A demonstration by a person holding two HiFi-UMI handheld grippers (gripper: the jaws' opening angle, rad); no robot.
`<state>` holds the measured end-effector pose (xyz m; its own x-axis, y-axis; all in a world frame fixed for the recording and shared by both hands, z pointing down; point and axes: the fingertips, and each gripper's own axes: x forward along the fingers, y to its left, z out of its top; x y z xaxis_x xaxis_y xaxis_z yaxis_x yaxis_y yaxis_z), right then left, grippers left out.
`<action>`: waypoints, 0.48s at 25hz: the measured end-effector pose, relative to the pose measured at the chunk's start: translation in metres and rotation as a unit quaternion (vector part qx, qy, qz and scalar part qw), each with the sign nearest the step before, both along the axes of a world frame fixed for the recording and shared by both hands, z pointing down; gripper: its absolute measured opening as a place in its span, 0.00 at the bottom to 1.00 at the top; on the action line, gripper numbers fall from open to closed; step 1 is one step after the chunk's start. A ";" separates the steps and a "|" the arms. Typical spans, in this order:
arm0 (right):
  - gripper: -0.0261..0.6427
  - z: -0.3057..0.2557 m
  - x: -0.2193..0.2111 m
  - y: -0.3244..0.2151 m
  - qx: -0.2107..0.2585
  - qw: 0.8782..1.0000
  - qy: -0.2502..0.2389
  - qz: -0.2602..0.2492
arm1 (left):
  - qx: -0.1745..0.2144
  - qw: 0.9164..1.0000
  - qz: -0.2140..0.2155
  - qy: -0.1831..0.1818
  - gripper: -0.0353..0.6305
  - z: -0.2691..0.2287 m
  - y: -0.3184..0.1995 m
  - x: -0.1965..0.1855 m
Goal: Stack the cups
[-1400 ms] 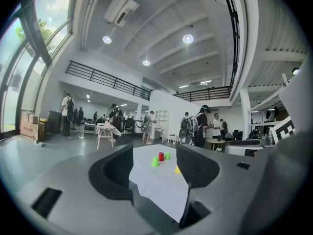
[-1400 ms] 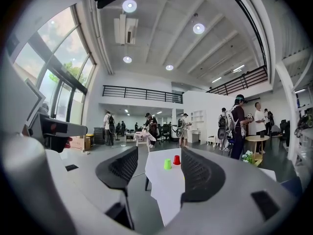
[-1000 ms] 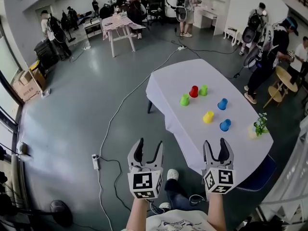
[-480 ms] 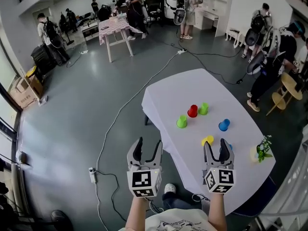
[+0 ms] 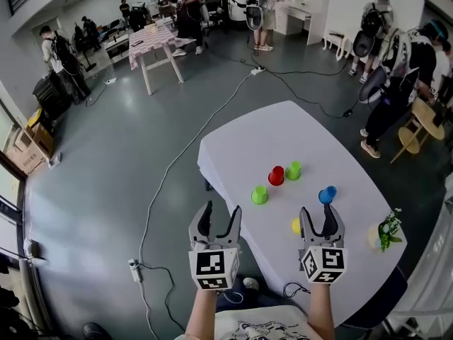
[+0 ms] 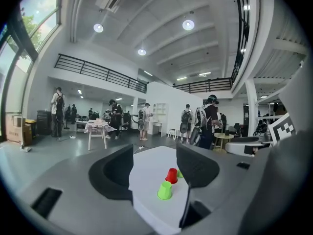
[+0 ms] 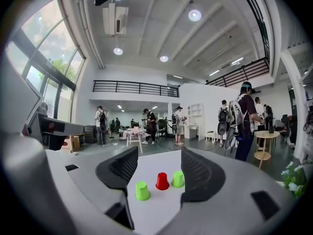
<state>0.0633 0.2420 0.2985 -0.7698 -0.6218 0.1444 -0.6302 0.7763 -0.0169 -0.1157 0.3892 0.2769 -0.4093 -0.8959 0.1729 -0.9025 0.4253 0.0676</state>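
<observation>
Both grippers are held roughly level in front of the person, at the near end of a white table (image 5: 283, 133). The left gripper (image 5: 220, 214) is seen just left of the table's near corner; its jaws are spread wide and nothing is held between them. The right gripper (image 5: 318, 217) is seen over the near edge, its jaws likewise parted and empty.

Five cups are set upside down on the tabletop, none stacked:
- a green cup (image 5: 260, 195)
- a red cup (image 5: 276, 176) just beyond it
- a second green cup (image 5: 293, 170) close beside the red one
- a blue cup (image 5: 326, 194) to the right
- a yellow cup (image 5: 296, 225), partly hidden behind the right gripper

A potted plant (image 5: 386, 229) is noted at the table's right edge.
</observation>
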 end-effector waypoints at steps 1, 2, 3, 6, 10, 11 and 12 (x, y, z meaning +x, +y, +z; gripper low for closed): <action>0.45 0.002 -0.002 -0.008 -0.002 1.000 0.001 0.003 | -0.004 1.000 0.004 0.000 0.46 0.002 -0.010 -0.003; 0.45 0.005 -0.004 -0.016 -0.005 1.000 0.003 0.007 | -0.007 1.000 0.010 0.000 0.46 0.004 -0.021 -0.007; 0.45 0.008 -0.007 -0.026 -0.008 1.000 0.004 0.012 | -0.009 1.000 0.018 -0.001 0.46 0.005 -0.034 -0.010; 0.45 0.021 -0.017 -0.059 -0.017 0.999 0.006 0.028 | -0.019 0.999 0.041 -0.005 0.46 0.016 -0.077 -0.024; 0.45 0.038 -0.035 -0.100 -0.023 0.999 0.015 0.042 | -0.029 0.997 0.070 -0.001 0.46 0.033 -0.130 -0.042; 0.45 0.042 -0.040 -0.110 -0.026 0.998 0.017 0.047 | -0.031 0.996 0.081 -0.001 0.46 0.036 -0.145 -0.047; 0.45 0.046 -0.046 -0.121 -0.028 0.998 0.018 0.054 | -0.032 0.995 0.093 -0.002 0.46 0.038 -0.162 -0.052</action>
<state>0.0175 0.1207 0.3441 -0.6925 -0.6909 0.2077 -0.7110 0.7024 -0.0343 -0.1682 0.2277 0.3153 -0.2383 -0.9434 0.2308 -0.9661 0.2545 0.0425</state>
